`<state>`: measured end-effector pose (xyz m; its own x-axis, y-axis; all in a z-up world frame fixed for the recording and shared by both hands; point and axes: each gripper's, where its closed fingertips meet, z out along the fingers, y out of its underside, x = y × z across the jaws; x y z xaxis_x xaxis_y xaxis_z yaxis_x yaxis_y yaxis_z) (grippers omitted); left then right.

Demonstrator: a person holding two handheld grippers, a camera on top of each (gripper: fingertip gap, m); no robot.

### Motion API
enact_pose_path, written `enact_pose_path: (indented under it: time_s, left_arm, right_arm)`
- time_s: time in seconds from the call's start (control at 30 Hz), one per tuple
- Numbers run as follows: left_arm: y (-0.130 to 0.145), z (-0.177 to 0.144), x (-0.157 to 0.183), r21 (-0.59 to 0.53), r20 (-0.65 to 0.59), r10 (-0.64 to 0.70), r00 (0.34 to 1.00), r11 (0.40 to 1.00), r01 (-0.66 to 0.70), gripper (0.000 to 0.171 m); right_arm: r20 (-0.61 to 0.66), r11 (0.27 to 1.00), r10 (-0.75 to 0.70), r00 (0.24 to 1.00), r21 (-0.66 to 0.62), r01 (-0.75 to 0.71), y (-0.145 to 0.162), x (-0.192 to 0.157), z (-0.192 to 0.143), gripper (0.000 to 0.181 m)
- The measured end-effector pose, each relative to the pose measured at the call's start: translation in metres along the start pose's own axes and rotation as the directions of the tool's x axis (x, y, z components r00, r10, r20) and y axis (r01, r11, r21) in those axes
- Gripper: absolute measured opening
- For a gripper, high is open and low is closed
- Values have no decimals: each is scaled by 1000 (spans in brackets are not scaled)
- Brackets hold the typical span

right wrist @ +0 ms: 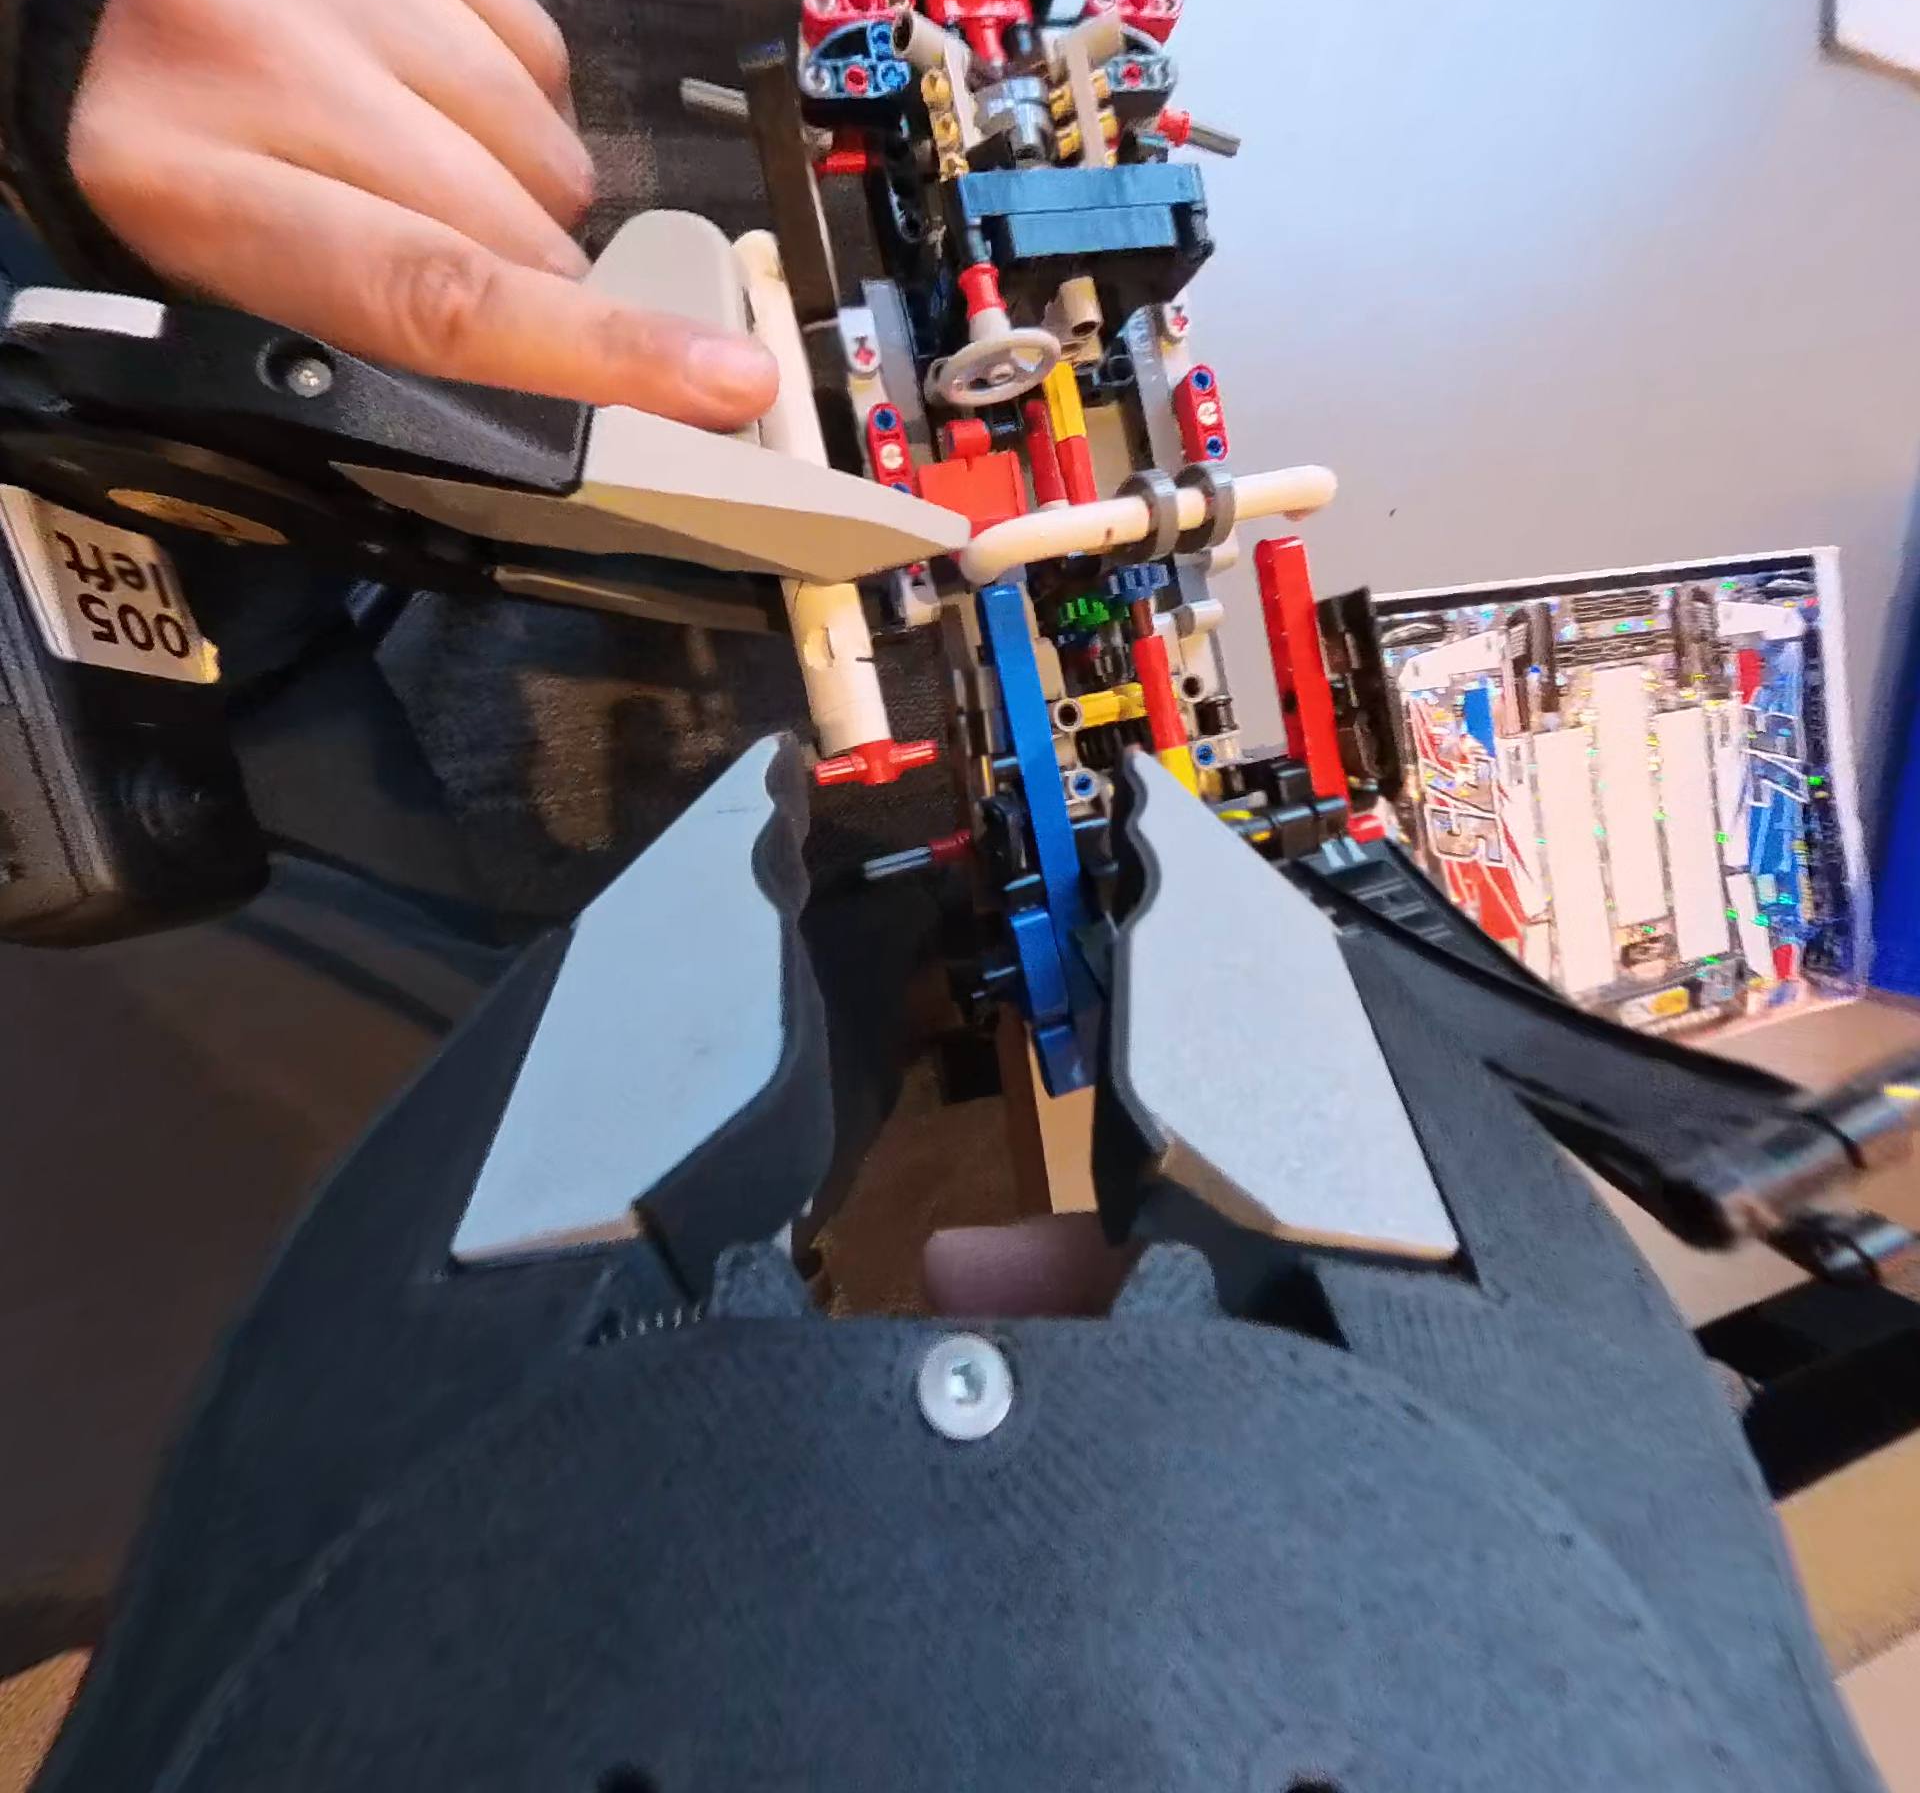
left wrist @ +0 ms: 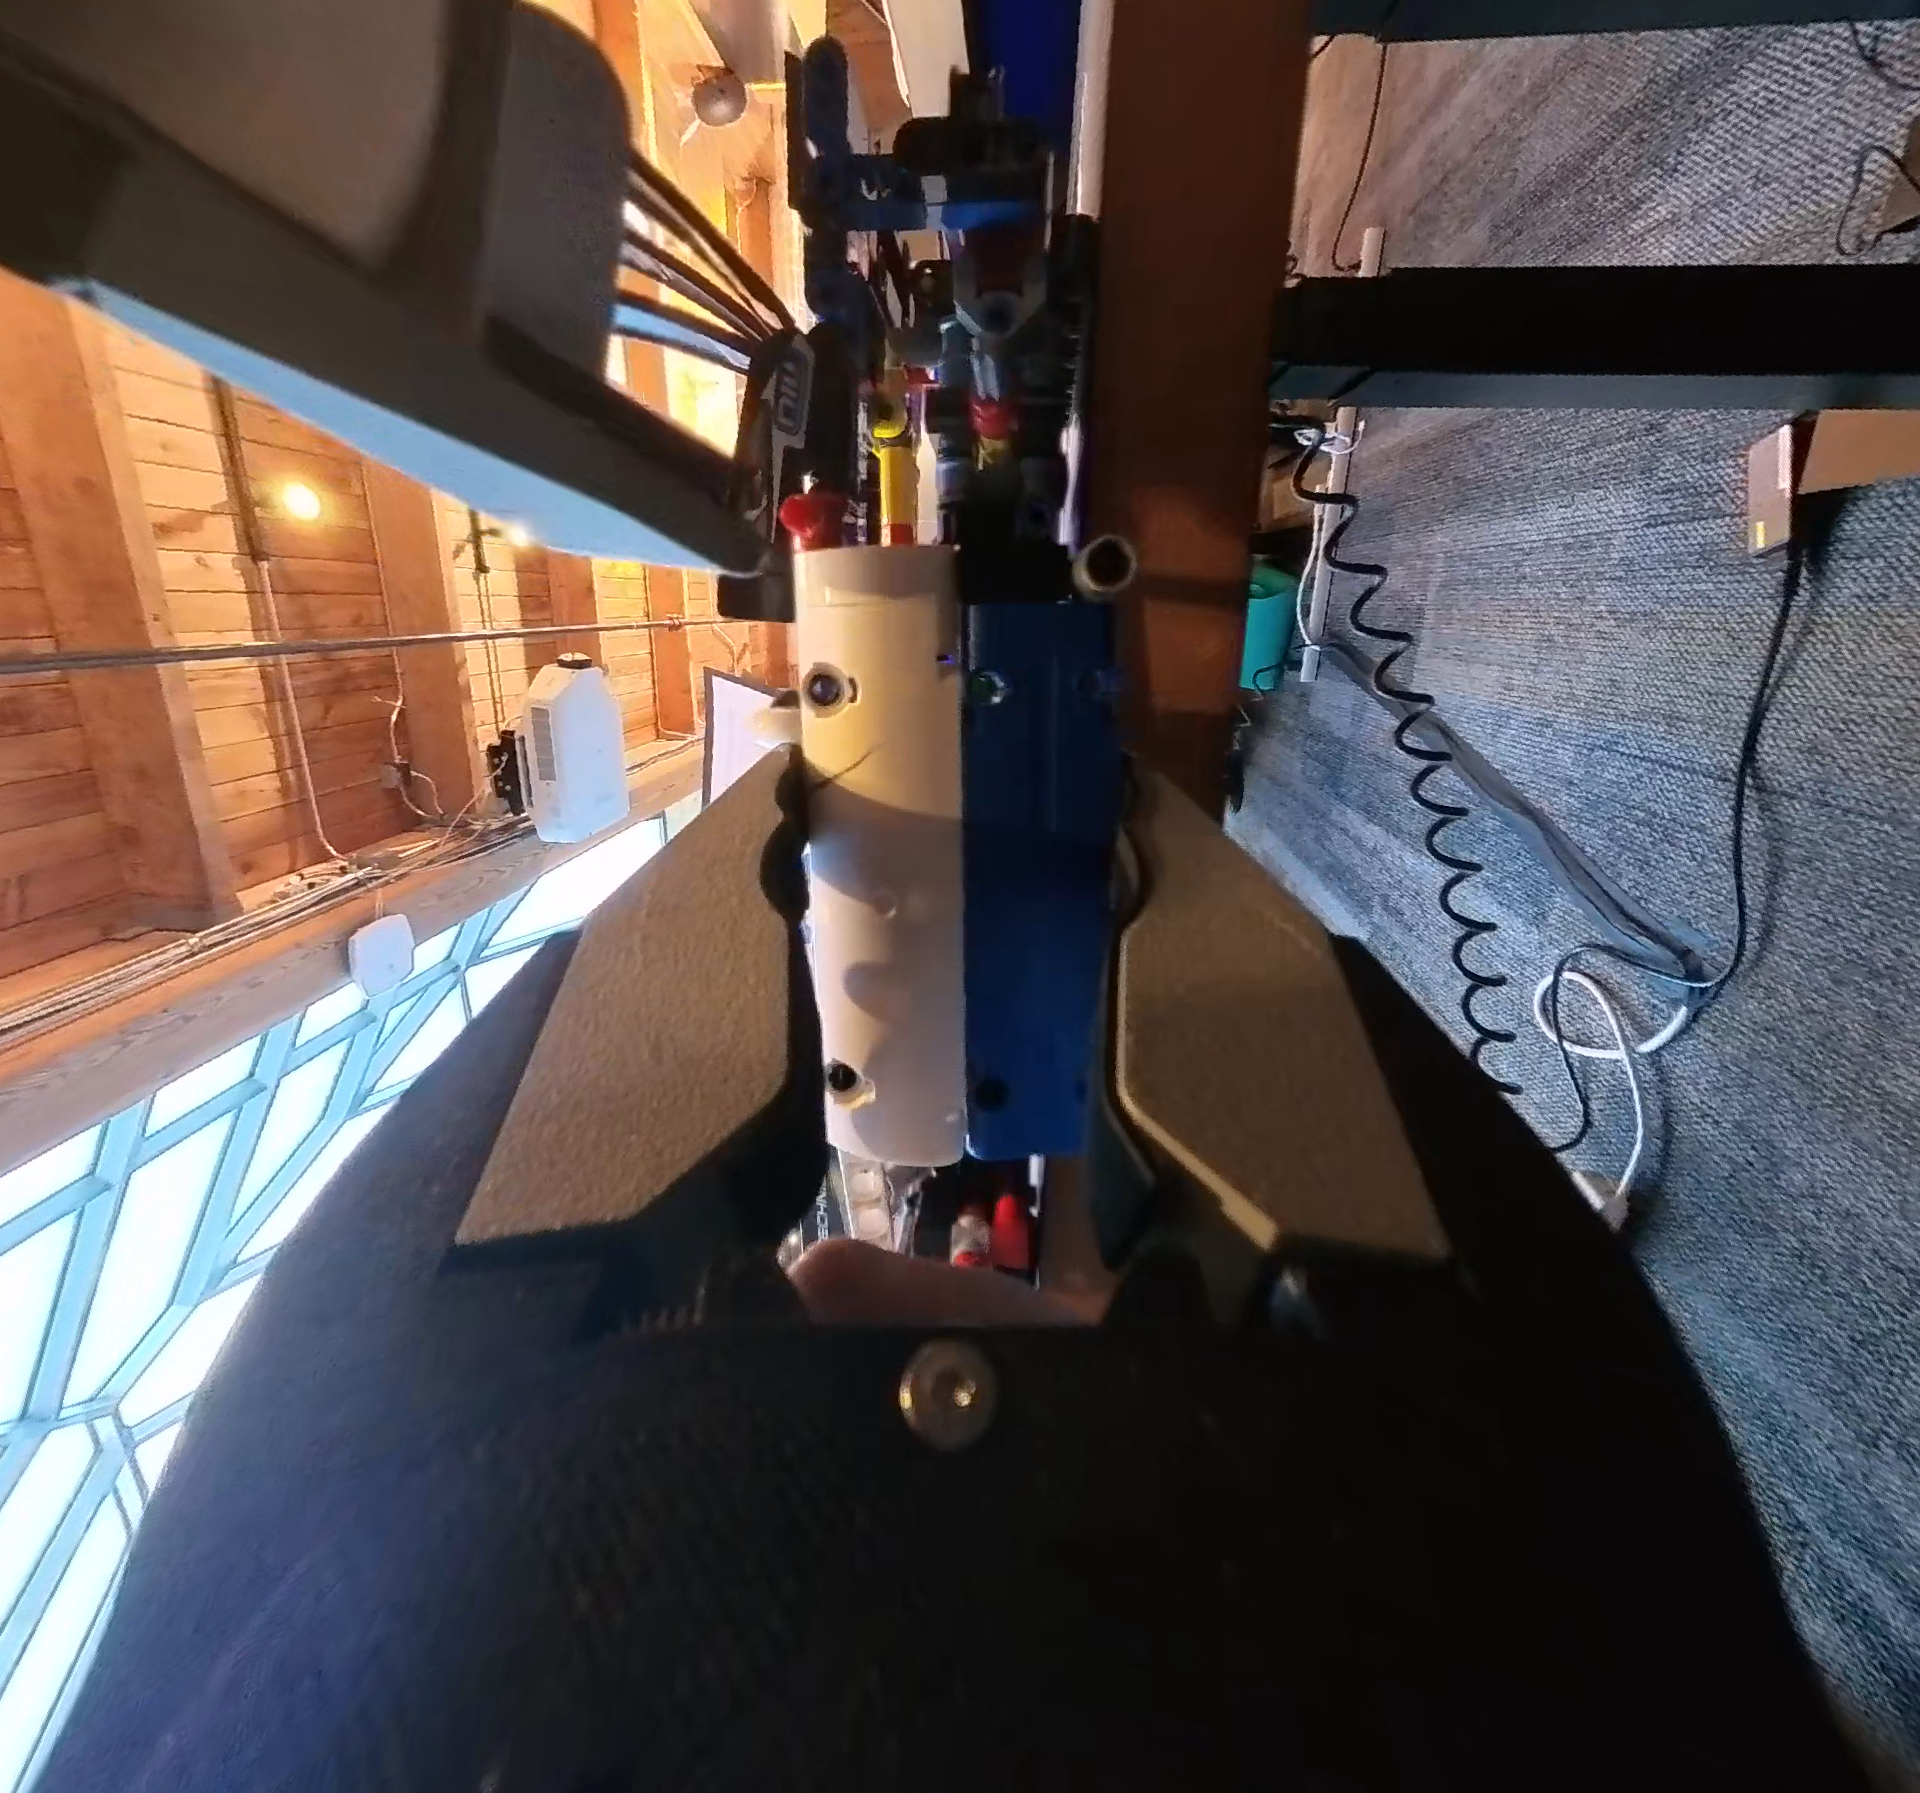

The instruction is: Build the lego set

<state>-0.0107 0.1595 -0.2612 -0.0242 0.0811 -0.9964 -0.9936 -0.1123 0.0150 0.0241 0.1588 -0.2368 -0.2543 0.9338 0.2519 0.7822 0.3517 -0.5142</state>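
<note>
Grey carpet (left wrist: 1662,704) behind — left gripper (left wrist: 961,787) jaws clamp the lego model's (right wrist: 1049,455) white-and-blue panels, right gripper (right wrist: 956,798) jaws spread around its blue beam (right wrist: 1023,767).

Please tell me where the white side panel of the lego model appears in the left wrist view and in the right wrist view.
Left wrist view: the white side panel stands at the centre, clamped with a blue panel between the left tongs.
Right wrist view: it is left of centre, on the model's left edge, partly hidden by the left tongs.
Shared landmark: the red pin at the panel's end.
</note>
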Motion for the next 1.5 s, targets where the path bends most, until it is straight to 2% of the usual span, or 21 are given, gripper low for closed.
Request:
enact_pose_path:
  time_s: [0.03, 0.33, 0.57, 0.97, 1.17, 1.5]
  left_arm:
    - [0, 1, -1, -2, 4, -3, 1000, 1000, 3, 55]
    - [3, 5, -3, -23, 12, -19, 1000, 1000, 20, 55]
    - [6, 4, -3, -34, 6, -28, 1000, 999, 29, 55]
    - [3, 3, -2, -25, 5, -23, 1000, 999, 23, 55]
    - [2, 5, 0, -21, -1, -21, 1000, 1000, 21, 55]
    - [1, 7, -1, -24, -2, -30, 1000, 999, 30, 54]
  right_arm:
    - [18, 1000, -3, 1000, -11, 3, 1, -1, 2, 59]
    - [25, 993, -67, 997, -95, 69, 9, -1, 16, 53]
    - [28, 992, -24, 999, -119, 27, 8, -6, 15, 50]
    - [24, 994, -23, 999, -108, 25, 3, -13, 9, 45]
    - [12, 994, -35, 999, -101, 36, 4, -6, 10, 34]
    - [7, 989, -109, 994, -102, 109, 6, -3, 11, 32]
